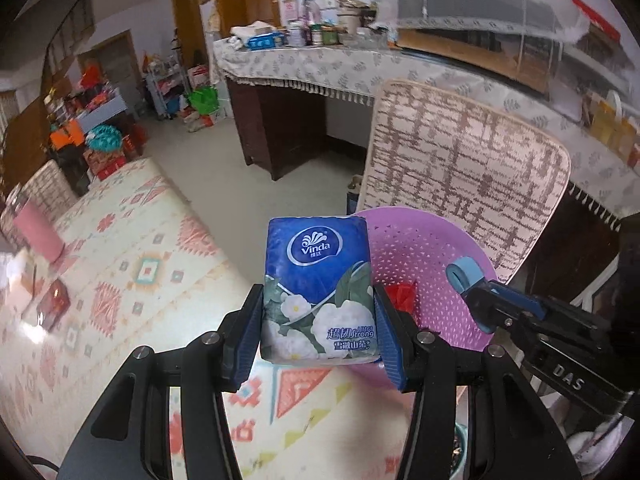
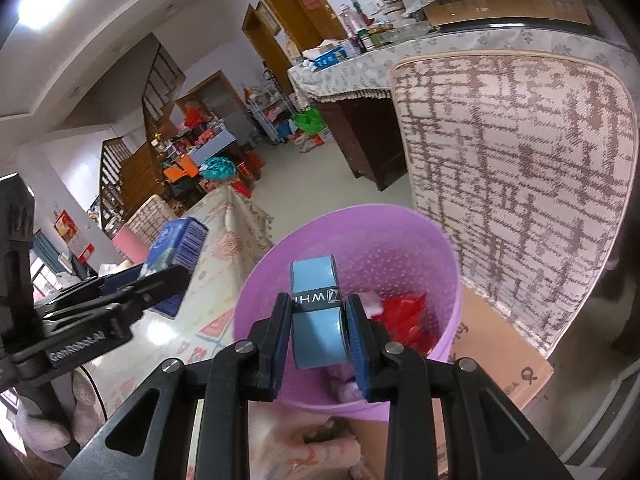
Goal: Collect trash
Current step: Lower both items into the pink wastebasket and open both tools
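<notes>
Left gripper [image 1: 318,320] clamped on a blue tissue pack [image 1: 318,292], one blue pad pressed to each side, pack upright and held above the patterned tablecloth [image 1: 120,280] at the table's edge. Right gripper [image 2: 318,332] closed on a light-blue tape roll [image 2: 318,320] with a black band, held over the open mouth of the purple bin [image 2: 400,248]. Red scraps [image 2: 404,320] lying inside the bin, with something pale beside them, perhaps crumpled paper, too blurred to name. Bin stood just beside the table, in front of a woven chair back [image 2: 520,180]. Cardboard box [image 2: 496,360] on the floor next to the bin.
</notes>
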Tool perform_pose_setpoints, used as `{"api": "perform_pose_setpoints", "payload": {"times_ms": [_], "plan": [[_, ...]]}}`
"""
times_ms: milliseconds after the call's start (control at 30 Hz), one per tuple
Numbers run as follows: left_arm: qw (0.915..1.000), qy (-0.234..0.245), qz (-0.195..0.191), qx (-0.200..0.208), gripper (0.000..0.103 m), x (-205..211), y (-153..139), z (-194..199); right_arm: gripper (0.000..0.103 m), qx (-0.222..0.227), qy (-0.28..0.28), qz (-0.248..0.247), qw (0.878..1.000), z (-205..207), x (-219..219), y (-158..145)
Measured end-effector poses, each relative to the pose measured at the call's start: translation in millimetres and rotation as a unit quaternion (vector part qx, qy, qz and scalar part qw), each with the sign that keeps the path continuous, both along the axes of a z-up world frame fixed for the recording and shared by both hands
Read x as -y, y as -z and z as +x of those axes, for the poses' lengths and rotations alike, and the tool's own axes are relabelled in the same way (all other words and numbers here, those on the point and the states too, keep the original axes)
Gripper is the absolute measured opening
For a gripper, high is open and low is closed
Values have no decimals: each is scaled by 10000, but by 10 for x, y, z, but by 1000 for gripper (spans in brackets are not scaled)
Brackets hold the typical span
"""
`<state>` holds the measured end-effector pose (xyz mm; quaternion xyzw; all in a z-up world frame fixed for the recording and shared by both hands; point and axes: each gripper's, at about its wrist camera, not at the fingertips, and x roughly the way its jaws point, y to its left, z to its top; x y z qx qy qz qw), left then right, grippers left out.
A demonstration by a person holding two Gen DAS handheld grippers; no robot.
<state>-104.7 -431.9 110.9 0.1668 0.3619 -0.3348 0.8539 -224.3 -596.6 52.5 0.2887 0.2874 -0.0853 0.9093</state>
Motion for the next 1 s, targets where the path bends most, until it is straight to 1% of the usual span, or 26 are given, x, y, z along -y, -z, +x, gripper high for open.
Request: {"api": "perform_pose_setpoints", "payload": {"times_ms": [200,367,500,733,1000], "plan": [[9993,-369,-71,20,51,-382,19,-92,30,1,-240,97,9997,26,-249,24],[9973,-730,-9,63,51,-695,87,-119,30,-53,-519,59,9986,52,-528,21],[9949,-1006,6,-2,51,-957,152,-106,30,-59,-683,33,9976,66,-745,-4],[9919,-1269,-55,-8,51,-1338,167,-134,30,-113,-911,-38,9958,105,-1066,-27],[9898,-1419,-128,-10,51,-1613,157,-184,30,-131,-1078,-146,9940,157,-1334,-74]]}}
